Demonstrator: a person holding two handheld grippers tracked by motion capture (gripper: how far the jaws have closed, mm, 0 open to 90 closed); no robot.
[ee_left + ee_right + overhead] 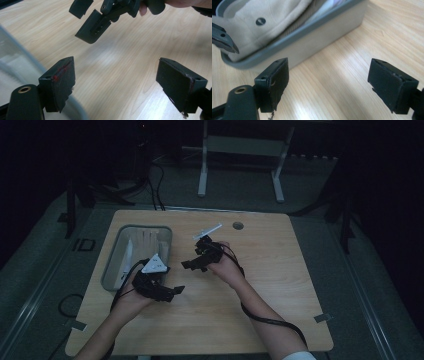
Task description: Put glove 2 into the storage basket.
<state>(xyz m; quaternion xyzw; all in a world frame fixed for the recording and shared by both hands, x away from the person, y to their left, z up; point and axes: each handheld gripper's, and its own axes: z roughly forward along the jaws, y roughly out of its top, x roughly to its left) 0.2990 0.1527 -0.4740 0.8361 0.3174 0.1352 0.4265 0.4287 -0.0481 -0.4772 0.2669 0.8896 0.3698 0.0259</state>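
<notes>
Dim light hangs over the room, and the pale wooden bench (pixel 260 285) carries little: a grey rectangular plastic bin (pixel 113 265) stands near its left edge, with a beige folded cloth (pixel 272 17) lying inside it, a dark round button or eyelet on its upper face.

Both hands hover above the middle of the bench, just off the bin's right wall. The left gripper (pixel 172 291), nearer the bench's front edge, stands almost against the bin's near right corner; its jaws are spread wide with only bare wood between them. The right gripper (pixel 192 265) sits a little farther back and to the right, its jaws parted just as wide and empty too, pointing toward the bin. In the right gripper view the bin's long grey wall runs slantwise across the top, the cloth heaped just behind its rim, so the cloth lies ahead of those jaws and up over the wall.

I judge the cloth to be the thing reached for, and the relation that matters is this: the bin's long axis runs from front to back of the bench, the cloth lies along it, and both grippers come at it from its right side. The left one looks nearer the rim, though the high view is too dark to be sure of the gap.
</notes>
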